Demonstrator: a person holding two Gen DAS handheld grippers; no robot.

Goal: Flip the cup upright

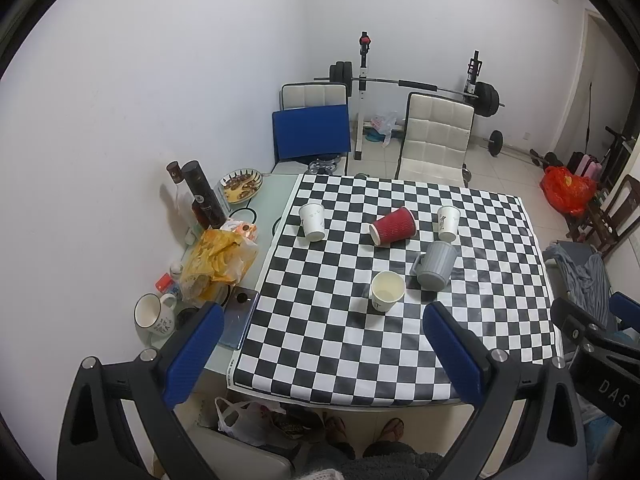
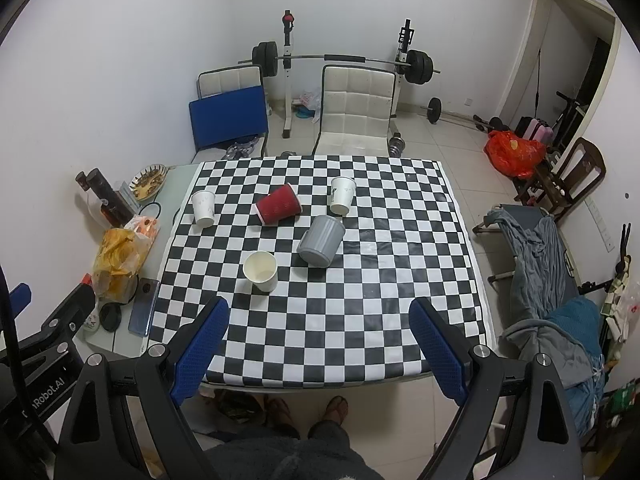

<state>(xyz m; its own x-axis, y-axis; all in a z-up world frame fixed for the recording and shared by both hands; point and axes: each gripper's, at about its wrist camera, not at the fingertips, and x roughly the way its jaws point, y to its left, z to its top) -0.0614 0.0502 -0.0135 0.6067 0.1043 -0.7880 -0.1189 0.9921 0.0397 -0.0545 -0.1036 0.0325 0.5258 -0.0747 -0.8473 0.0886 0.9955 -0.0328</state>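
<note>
Five cups are seen on the checkered table (image 2: 320, 340), which is the largest thing in view. Both tongs are held back over its near edge, well apart from every cup: the left gripper (image 1: 324, 344) is spread wide with nothing between its blue pads, and the right gripper (image 2: 318, 336) is likewise released and empty.

Next in size, the grey mug (image 2: 321, 245) is found tipped on its side near the middle, its mouth turned away from the camera and its contents hidden. It is judged stiff and the heaviest of the lot; its ribbed wall would be pinched across the body.

Just beyond it, the red cup (image 2: 279, 204) is lying on its side too, with nothing seen spilled beside it. It is judged light and easily crushed, its corrugated sleeve giving good grip, so a gentle hold across the middle is advised.

Smallest are three white paper cups. The near cup (image 2: 261, 271) is standing upright and appears empty. The left cup (image 2: 203, 208) and the far cup (image 2: 342, 195) are apparently set mouth down.
</note>
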